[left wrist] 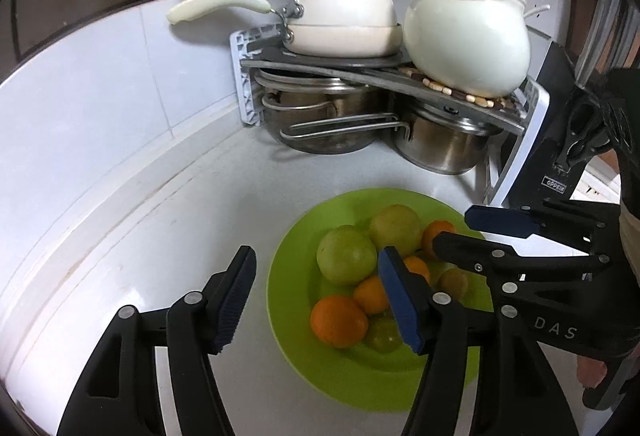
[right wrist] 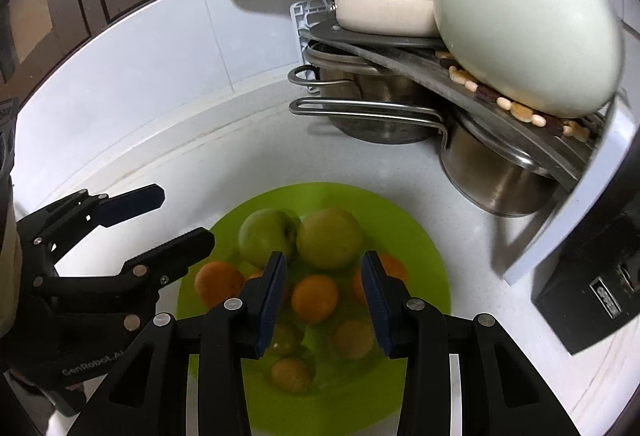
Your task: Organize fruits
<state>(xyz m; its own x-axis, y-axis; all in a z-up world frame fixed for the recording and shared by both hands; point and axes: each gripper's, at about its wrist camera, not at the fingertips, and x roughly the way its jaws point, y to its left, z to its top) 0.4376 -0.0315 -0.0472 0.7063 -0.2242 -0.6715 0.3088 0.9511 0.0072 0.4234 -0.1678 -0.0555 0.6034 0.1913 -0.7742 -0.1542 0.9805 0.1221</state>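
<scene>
A green plate [left wrist: 292, 276] [right wrist: 424, 248] sits on the white counter and holds two green apples [left wrist: 346, 254] [right wrist: 266, 236], several oranges [left wrist: 338, 320] [right wrist: 314, 298] and smaller yellow-green fruits [right wrist: 292, 374]. My left gripper [left wrist: 320, 300] is open and empty, low over the plate's left side; it also shows in the right wrist view [right wrist: 184, 220]. My right gripper [right wrist: 326, 304] is open and empty above the middle of the plate, its pads either side of an orange without touching; it shows in the left wrist view [left wrist: 468, 230] over the plate's right edge.
A corner rack [left wrist: 384, 64] behind the plate carries a white pot [left wrist: 466, 44], stacked cream pans [left wrist: 340, 20] and steel pots [left wrist: 440, 148] underneath. A black box [right wrist: 588, 300] stands at the right. Tiled wall [left wrist: 100, 96] curves along the left.
</scene>
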